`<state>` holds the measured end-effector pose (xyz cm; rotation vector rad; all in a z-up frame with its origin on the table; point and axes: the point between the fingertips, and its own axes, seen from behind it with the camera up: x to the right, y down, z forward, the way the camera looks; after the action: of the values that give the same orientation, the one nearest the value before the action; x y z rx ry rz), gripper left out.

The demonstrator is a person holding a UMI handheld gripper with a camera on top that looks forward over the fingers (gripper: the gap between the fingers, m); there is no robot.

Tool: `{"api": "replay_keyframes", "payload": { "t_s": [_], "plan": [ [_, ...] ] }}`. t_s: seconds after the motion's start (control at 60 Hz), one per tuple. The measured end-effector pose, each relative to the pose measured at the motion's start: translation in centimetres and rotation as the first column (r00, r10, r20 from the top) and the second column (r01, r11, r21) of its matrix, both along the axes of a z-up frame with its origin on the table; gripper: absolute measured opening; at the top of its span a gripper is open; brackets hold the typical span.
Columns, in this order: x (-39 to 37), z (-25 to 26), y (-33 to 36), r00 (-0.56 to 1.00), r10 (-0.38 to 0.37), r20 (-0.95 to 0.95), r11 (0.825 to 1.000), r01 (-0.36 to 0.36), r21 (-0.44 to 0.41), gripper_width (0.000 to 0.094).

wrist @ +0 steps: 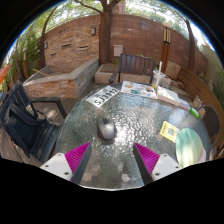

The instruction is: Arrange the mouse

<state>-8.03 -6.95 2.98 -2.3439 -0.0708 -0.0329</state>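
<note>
On the round glass-topped patio table (pixel 120 150), the small dark grey computer mouse (pixel 105 127) lies alone near the middle, just below the black-and-white printed sheet (pixel 102 97). It seems that the arranging has not begun: the mouse rests on the glass, untouched, and must yet be grasped and placed. The tongs (pixel 112 160) hover short of the mouse, their fingers spread wide apart, holding and touching nothing.

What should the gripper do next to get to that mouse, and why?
Probably ease forward and slightly left toward the mouse. The gripper is open and holds nothing, and the mouse lies on the glass table beyond the fingers, not yet between them.
</note>
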Motion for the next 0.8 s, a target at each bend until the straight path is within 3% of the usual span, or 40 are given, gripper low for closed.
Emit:
{"api": "replay_keyframes", "payload": {
  "t_s": [0.117, 0.233, 0.333, 0.583, 0.667, 0.8],
  "plan": [
    [-0.8, -2.8, 5.7, 1.000, 0.003, 0.016, 1.000, -0.003, -0.015, 0.0822],
    [-1.4, -4.8, 8.9, 0.999, 0.023, 0.027, 0.999, -0.022, -0.031, 0.0703],
    [-2.4, -5.0, 9.7, 0.998, 0.062, -0.014, 0.998, -0.063, -0.025, 0.0536],
    [-3.1, -4.6, 9.5, 0.993, 0.108, -0.041, 0.994, -0.109, -0.030, 0.0366],
    [-2.7, -2.6, 9.1, 0.990, 0.135, -0.041, 0.991, -0.135, -0.007, 0.0363],
    [-0.7, 8.0, 8.8, 0.981, 0.166, -0.095, 0.974, -0.148, 0.172, 0.0363]
  ]
}}
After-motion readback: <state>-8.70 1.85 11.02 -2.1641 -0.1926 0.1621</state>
